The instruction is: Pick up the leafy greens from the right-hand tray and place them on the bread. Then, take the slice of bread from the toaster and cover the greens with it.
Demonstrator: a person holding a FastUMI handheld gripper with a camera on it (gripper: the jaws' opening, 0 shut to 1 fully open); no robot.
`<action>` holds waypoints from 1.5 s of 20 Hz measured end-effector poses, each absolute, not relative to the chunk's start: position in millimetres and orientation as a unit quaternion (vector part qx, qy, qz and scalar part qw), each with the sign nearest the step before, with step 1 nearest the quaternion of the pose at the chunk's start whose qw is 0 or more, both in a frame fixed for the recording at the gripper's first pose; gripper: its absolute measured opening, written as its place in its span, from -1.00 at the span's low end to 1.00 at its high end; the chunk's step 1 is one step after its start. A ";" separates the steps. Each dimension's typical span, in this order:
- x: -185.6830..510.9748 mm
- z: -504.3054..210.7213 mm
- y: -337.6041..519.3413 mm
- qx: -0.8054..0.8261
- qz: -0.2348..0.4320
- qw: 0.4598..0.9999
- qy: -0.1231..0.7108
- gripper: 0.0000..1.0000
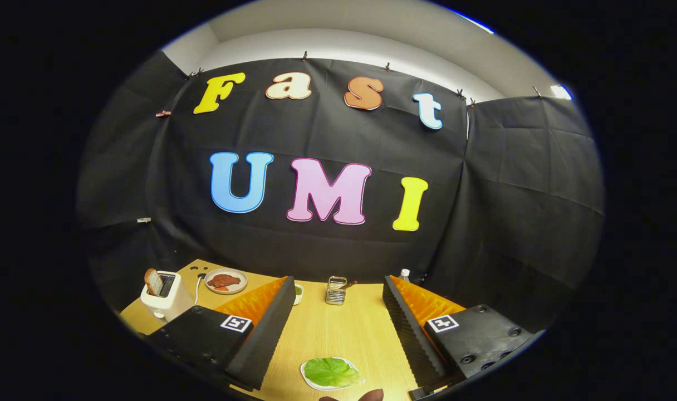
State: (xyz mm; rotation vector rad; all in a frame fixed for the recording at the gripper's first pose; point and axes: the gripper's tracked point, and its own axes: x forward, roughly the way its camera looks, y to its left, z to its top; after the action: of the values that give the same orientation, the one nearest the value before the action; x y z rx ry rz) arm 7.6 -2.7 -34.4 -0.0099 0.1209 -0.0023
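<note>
the gripper [333,328] hung wide open and empty; the leafy greens [332,372] lay at 6 o'clock between its fingers. better to descend straight and pinch the leaf's middle.

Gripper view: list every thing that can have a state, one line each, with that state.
gripper: open, fingers wide apart, holding nothing
leafy greens: lying on a white tray, between the fingers, not yet picked up
toaster: upright, bread in its slot
slice of bread: standing up out of the toaster
plate: holds reddish food
wire basket: upright
</note>
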 end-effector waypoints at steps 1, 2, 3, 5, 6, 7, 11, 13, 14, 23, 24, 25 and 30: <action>8.1 -34.6 -2.8 -0.004 -0.001 0.998 0.061 0.96; 8.7 -34.6 -3.1 -0.004 -0.001 0.998 0.060 0.96; 10.1 -34.0 -3.4 -0.004 -0.002 0.998 0.061 0.96; 12.4 -36.0 -2.6 -0.003 0.000 0.998 0.062 0.96; 12.8 -37.9 -1.7 -0.004 0.001 0.998 0.063 0.96; 13.7 -40.0 -1.5 -0.006 0.003 0.998 0.065 0.96; 24.8 -62.9 9.9 -0.013 0.052 0.994 0.093 0.96; 29.6 -92.6 12.9 -0.019 0.097 0.987 0.131 0.96; 31.0 -110.8 14.0 -0.022 0.120 0.980 0.155 0.96; 20.1 -300.7 -0.7 -0.087 0.232 0.912 0.327 0.93; 16.5 -322.2 0.2 -0.094 0.241 0.901 0.349 0.92; 14.3 -339.9 1.1 -0.099 0.249 0.891 0.366 0.88; 16.9 -401.5 -1.5 -0.116 0.270 0.856 0.425 0.59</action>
State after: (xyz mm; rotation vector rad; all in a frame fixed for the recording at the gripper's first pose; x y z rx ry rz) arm 16.9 -1.5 -401.5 -0.2429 0.8942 0.5677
